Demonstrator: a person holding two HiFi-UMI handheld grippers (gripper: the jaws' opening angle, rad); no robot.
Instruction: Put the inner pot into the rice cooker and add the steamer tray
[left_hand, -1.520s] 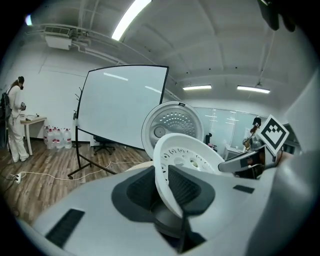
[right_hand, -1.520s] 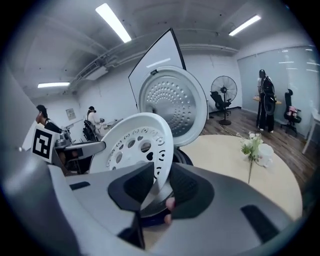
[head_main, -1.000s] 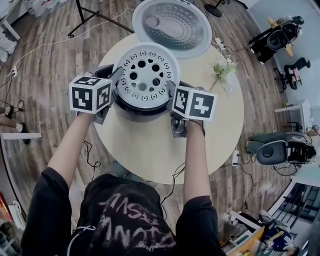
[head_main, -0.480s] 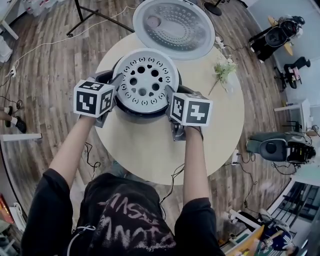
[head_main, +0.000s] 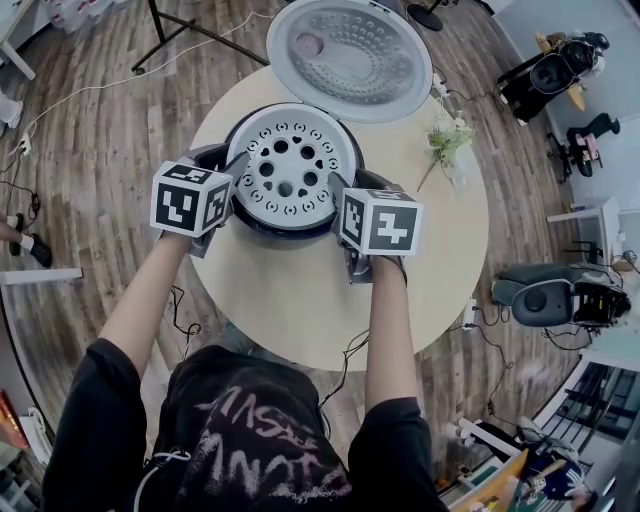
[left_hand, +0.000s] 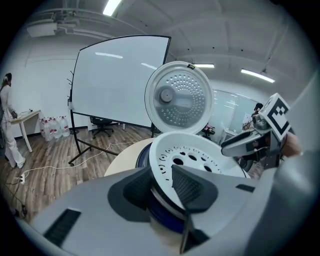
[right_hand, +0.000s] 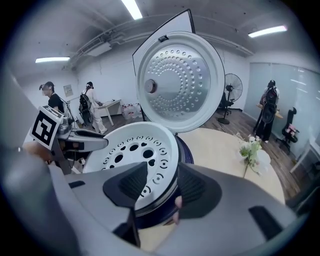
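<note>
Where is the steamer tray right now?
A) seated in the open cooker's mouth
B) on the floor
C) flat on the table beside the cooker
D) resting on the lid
A: the steamer tray sits in the rice cooker top, with the lid open behind it.

The person wore a black short-sleeved T-shirt (head_main: 235, 440) with pale lettering; the grey left gripper (left_hand: 159, 186) and right gripper (right_hand: 162, 189) bore black-and-white marker cubes (head_main: 190, 198).
</note>
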